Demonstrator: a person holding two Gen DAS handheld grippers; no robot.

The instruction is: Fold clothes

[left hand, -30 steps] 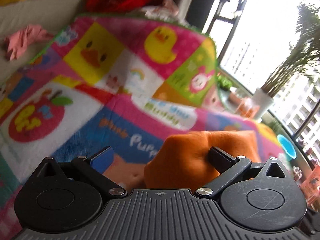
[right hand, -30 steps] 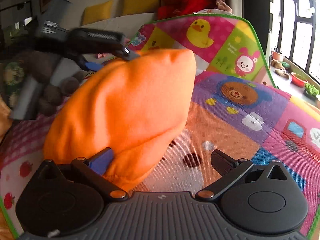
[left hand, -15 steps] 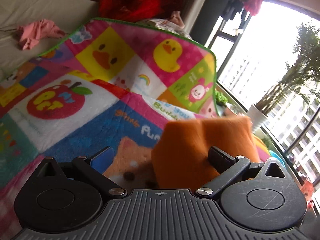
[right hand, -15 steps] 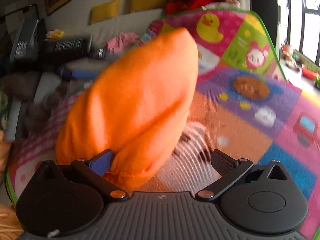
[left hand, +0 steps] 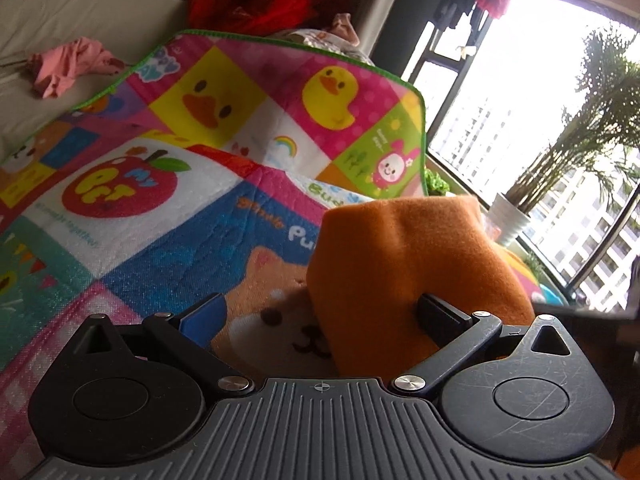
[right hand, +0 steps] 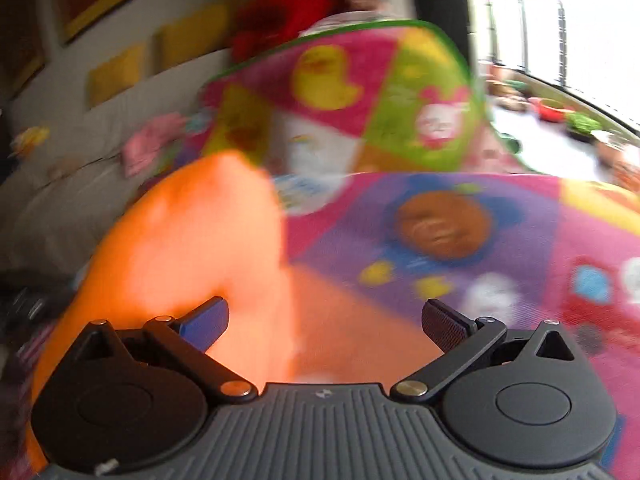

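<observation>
- Orange fleece, the orange garment point(left hand: 400, 264), is bunching up in a soft mound over the colourful play mat point(left hand: 168, 216), covering part of the printed puppy face in the left wrist view.
- The left gripper point(left hand: 320, 316) is hovering low over the mat with its fingers spread wide; the blue-padded left finger point(left hand: 204, 314) is standing clear of the cloth, while the black right finger point(left hand: 440, 314) is pressing against the front of the orange mound. Nothing is being pinched between them.
- Farther left in that view, a crumpled pink cloth point(left hand: 68, 64) is lying on the pale sofa point(left hand: 60, 12) beyond the mat's green edge, and a red bundle point(left hand: 256, 0) is sitting at the back.
- To the right, a bright window point(left hand: 520, 112) is showing tall buildings, with a potted plant point(left hand: 568, 148) in a white pot beside it.
- The right wrist view is blurring heavily. There the orange garment point(right hand: 192, 264) is rising on the left, against the blue pad of the right gripper point(right hand: 324, 318), whose fingers are also spread wide and gripping nothing.
- The black finger point(right hand: 444, 322) is standing free over the purple and pink squares of the mat point(right hand: 500, 240).
</observation>
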